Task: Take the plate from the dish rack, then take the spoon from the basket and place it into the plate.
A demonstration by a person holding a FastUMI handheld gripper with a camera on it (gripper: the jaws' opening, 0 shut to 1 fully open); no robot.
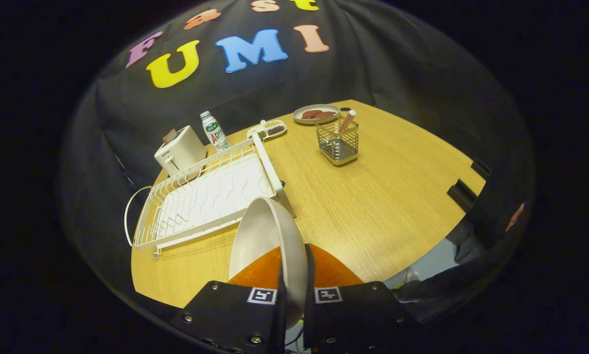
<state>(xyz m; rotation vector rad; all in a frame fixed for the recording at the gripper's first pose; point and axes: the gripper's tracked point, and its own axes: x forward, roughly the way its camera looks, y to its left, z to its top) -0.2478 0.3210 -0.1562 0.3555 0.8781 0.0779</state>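
A wooden desk (373, 206) with a light, fine grain stands before a black cloth wall, and its top is smooth and a little shiny. Above the near edge of the desk the gripper (294, 275) holds the plate (267, 241): a round, deep, white plate with a glossy surface, standing on its edge, with its rim clamped between the two fingers, which are closed tight on it. Just beyond the plate, near the left edge of the desk, lies the dish rack (201, 199), a long white frame of thin wire over a ribbed white tray. Further away, toward the far edge, stands the basket (338, 141), a small square one of shiny metal wire, and the spoon (347, 119) leans inside it with the handle pointing up. Behind the rack are a white box-shaped toaster (180, 151) and a small plastic bottle (214, 130). Near the far edge lie a long divided dish (267, 130) and a round shallow dish (316, 113) holding something reddish-brown.
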